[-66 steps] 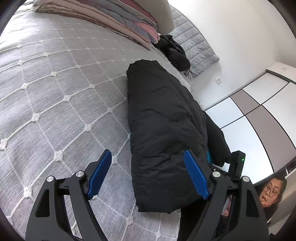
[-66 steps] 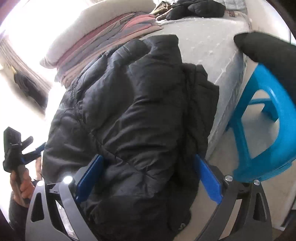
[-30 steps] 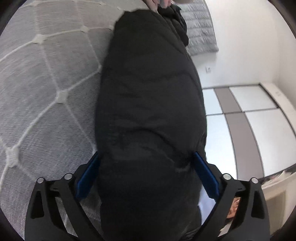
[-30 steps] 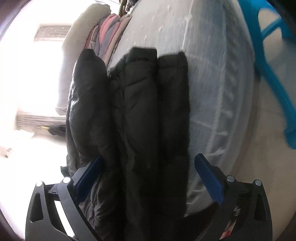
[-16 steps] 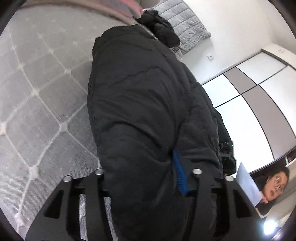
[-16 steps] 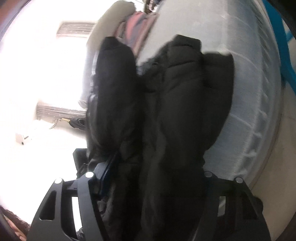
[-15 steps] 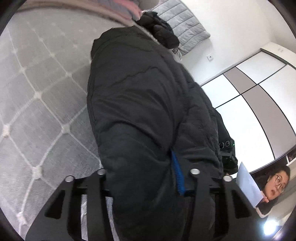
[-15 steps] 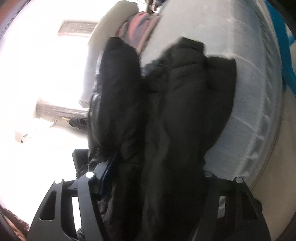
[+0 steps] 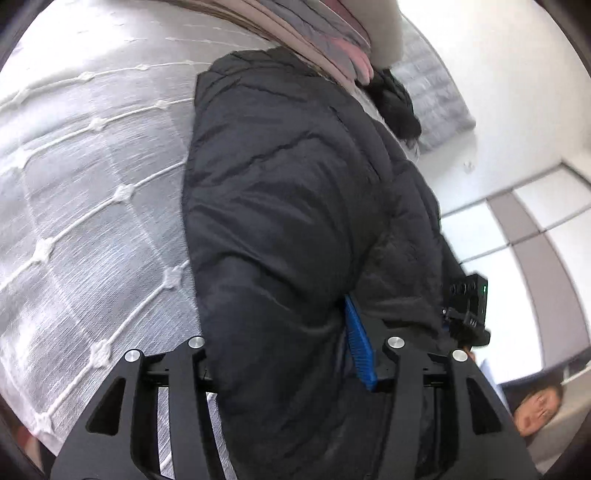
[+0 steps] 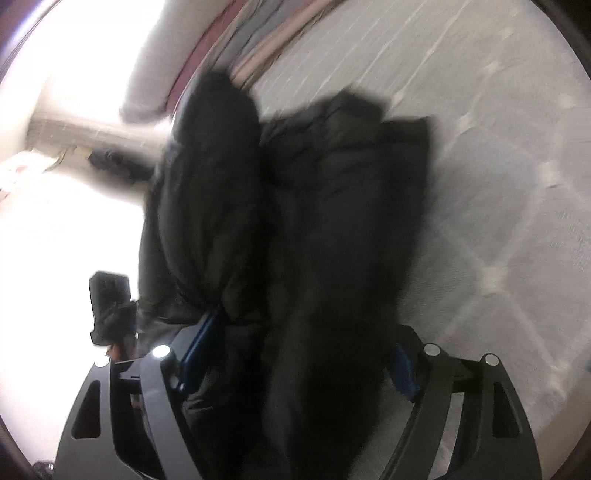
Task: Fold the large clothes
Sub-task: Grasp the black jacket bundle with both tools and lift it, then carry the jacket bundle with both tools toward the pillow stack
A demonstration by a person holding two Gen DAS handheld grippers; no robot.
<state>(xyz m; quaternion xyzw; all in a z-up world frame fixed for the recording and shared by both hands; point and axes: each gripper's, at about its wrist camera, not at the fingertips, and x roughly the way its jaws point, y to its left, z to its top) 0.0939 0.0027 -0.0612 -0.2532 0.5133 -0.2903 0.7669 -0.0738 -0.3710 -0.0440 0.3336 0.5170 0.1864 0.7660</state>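
Note:
A large black puffer jacket [image 9: 288, 192] hangs from both grippers, raised over the grey quilted bed [image 9: 81, 192]. My left gripper [image 9: 284, 354] is shut on its near edge; one blue pad [image 9: 358, 347] shows, the other is buried in fabric. In the blurred right wrist view the jacket [image 10: 325, 229] falls in thick folds, and my right gripper [image 10: 299, 354] is shut on it with blue pads on either side. The far end still rests on the bed.
A stack of folded bedding [image 9: 314, 33] lies at the head of the bed, with a second dark garment [image 9: 395, 107] beside it. Wardrobe doors [image 9: 517, 229] and a person's face [image 9: 539, 406] are at the right. The other gripper's body [image 10: 110, 295] shows at the left.
Both grippers closed on the jacket's near edge and lifted it. It now swings farther over the bed toward the bedding stack.

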